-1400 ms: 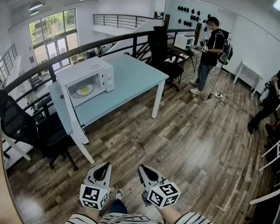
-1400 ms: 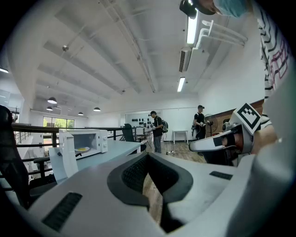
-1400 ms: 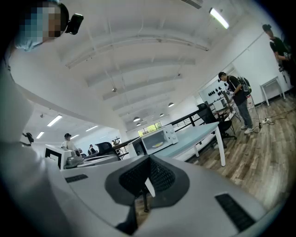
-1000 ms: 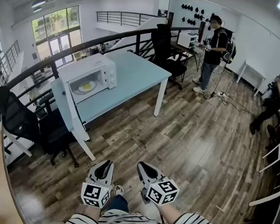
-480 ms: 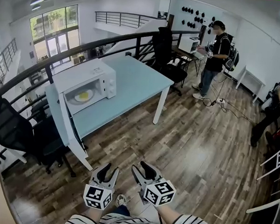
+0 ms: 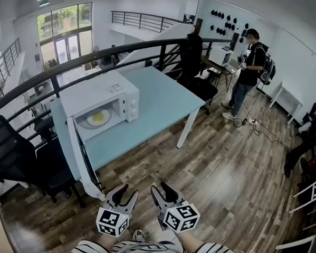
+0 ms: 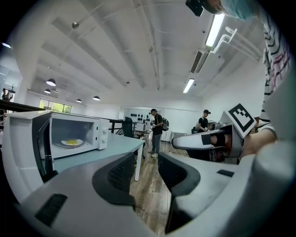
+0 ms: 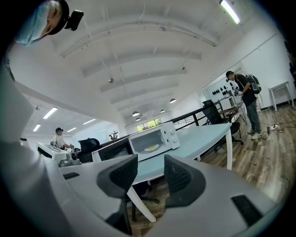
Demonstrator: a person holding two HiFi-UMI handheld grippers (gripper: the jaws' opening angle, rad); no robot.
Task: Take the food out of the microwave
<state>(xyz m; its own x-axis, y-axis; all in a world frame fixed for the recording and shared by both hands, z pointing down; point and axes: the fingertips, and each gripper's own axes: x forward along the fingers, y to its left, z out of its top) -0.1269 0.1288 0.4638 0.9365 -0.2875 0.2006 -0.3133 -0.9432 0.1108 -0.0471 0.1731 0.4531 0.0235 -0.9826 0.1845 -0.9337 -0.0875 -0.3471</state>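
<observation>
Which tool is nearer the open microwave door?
Left. The left tool is close by the near corner of the door; the right tool is further off to its right. Both have just been opening, with nothing between their jaws.

One white microwave (image 6: 104,92), one plate of yellow food (image 6: 99,117) inside it, one light-blue table (image 6: 165,97), and two grippers: left gripper (image 6: 126,192), right gripper (image 6: 160,188).
</observation>
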